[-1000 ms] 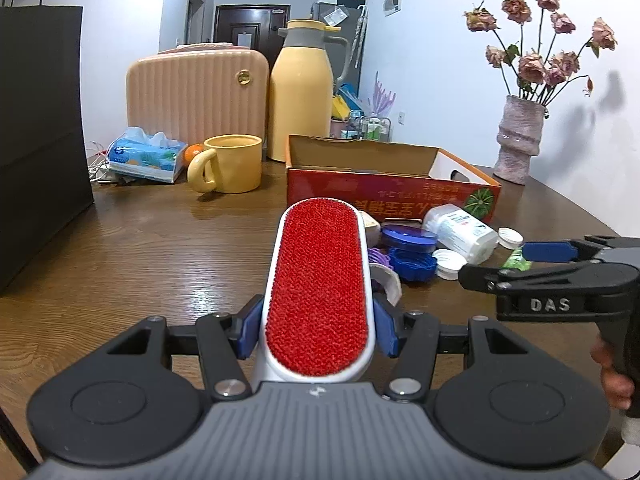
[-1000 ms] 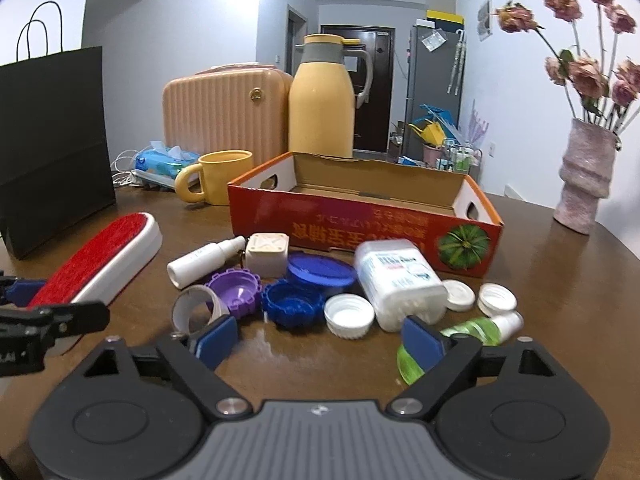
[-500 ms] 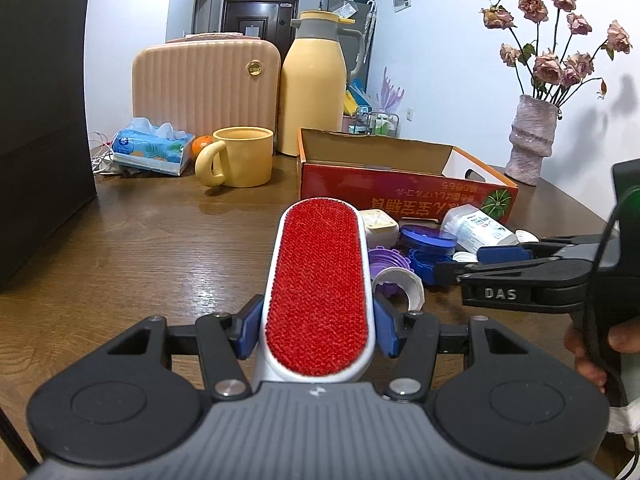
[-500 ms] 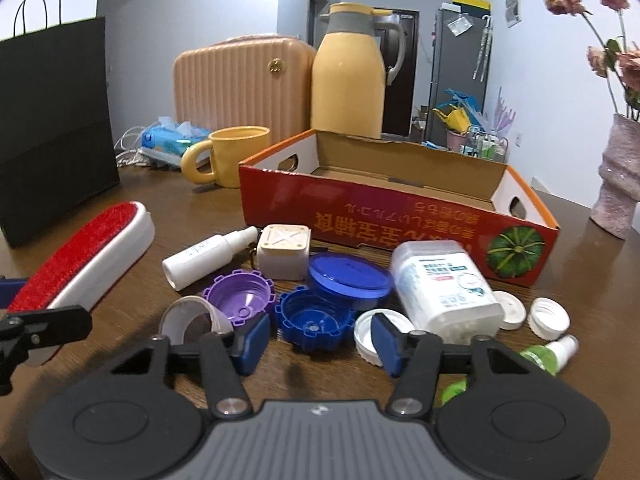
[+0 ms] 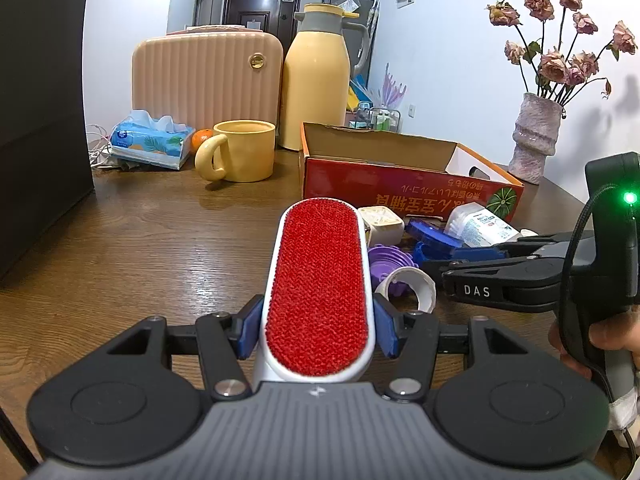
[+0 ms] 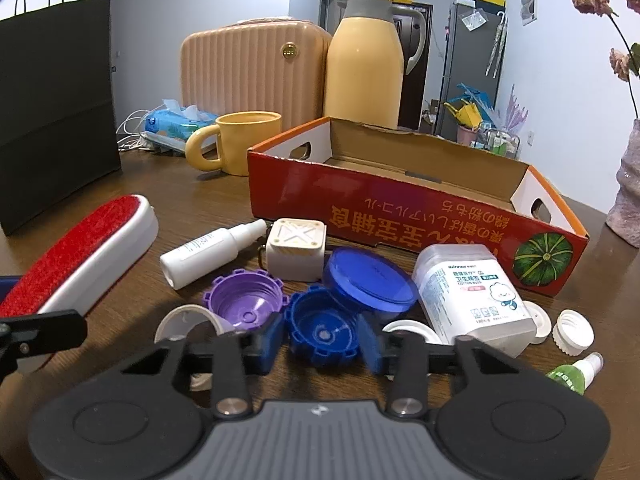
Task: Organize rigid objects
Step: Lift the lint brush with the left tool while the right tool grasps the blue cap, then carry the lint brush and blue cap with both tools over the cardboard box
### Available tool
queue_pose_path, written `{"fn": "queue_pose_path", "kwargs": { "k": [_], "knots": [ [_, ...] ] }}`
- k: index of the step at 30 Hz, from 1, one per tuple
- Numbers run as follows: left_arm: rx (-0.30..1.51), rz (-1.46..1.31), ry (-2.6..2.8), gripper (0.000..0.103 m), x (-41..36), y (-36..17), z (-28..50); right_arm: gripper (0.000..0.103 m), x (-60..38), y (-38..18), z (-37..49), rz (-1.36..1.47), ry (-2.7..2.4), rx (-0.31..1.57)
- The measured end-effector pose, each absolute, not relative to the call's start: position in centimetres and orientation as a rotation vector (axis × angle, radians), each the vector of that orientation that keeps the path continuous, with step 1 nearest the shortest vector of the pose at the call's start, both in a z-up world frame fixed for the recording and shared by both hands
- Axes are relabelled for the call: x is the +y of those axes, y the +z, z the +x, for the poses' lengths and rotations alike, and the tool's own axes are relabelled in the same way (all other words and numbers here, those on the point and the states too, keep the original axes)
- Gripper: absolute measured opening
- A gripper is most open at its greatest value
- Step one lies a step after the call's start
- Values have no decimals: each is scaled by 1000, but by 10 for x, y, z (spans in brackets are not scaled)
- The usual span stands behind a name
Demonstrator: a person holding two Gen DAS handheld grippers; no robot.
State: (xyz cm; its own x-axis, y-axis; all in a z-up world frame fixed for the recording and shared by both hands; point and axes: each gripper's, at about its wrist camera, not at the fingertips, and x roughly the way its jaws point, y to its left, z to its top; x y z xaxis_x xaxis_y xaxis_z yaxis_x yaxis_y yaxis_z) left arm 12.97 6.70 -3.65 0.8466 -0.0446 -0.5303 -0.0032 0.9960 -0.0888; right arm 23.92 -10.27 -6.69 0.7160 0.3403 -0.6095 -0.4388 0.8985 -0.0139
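My left gripper (image 5: 320, 332) is shut on a white lint brush with a red pile face (image 5: 320, 280), held just above the wooden table (image 5: 160, 248). In the right wrist view the brush (image 6: 80, 252) lies at the left. My right gripper (image 6: 322, 344) is low over a cluster of small items, its jaws closing around a dark blue ridged cap (image 6: 322, 330). Both blue pads touch the cap's sides. A purple cap (image 6: 244, 304) and a round blue lid (image 6: 372, 284) sit right beside it. Behind them stands an open red cardboard box (image 6: 400, 216).
Around the cap lie a white spray bottle (image 6: 212, 252), a cream cube (image 6: 296, 248), a cotton-swab box (image 6: 472, 296), white caps (image 6: 572, 332) and a green bottle (image 6: 572, 372). Farther back stand a yellow mug (image 6: 240, 140), a thermos (image 6: 364, 64), a pink case (image 6: 248, 72), a black bag (image 6: 56, 104) and a vase (image 5: 536, 136).
My right gripper moved forward and down to the cluster, and its jaws narrowed from wide apart to touching the dark blue cap. The left gripper kept hold of the brush, nearly still.
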Motion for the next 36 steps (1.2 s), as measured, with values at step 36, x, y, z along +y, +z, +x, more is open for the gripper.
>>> {"fn": "queue_pose_path", "kwargs": {
  "k": [36],
  "knots": [
    [541, -60, -32, 56, 52, -19, 111, 6, -137, -23, 207, -109, 494, 590]
  ]
}}
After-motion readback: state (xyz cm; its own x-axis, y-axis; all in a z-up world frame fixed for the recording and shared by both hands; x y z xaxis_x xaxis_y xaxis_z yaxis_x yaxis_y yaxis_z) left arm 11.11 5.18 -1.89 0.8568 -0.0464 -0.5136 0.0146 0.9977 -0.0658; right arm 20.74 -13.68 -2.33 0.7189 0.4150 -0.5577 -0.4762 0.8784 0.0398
